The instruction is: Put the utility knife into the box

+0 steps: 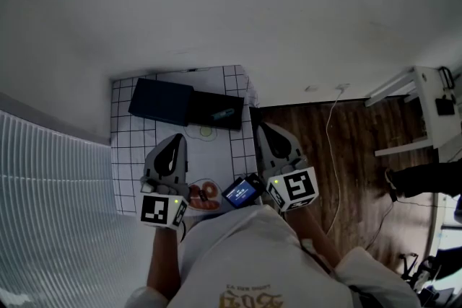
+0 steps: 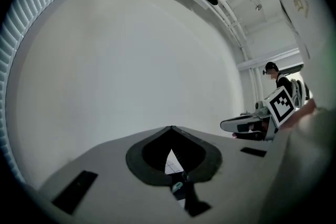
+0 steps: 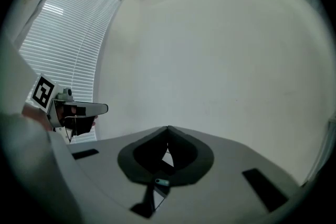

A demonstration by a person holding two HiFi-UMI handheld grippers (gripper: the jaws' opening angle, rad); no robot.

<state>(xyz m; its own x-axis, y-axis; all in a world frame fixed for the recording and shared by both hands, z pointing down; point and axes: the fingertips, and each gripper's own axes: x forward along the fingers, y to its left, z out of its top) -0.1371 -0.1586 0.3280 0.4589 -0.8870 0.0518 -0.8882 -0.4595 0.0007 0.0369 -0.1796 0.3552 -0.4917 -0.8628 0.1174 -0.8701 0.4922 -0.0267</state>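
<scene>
Left gripper (image 1: 176, 138) and right gripper (image 1: 263, 128) are both pinched closed on nothing, near side. Knife (image 1: 222, 113) sits at the far box (image 1: 203, 109); I can't tell if it's seated. I'd worry closed jaws coming down knock it out.

A table (image 1: 126, 155) with a white grid cloth carries a dark blue flat piece (image 1: 160, 101) ahead of the left gripper (image 1: 178, 135). A black box (image 1: 216, 110) lies ahead between it and the right gripper (image 1: 260, 125), and a small plate (image 1: 204, 195) lies between their rear ends.

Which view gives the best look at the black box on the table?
The head view: the black box shows whole on the gridded table. Both gripper views face the wall; only a dark sliver, perhaps the box, shows low between the jaws.
</scene>
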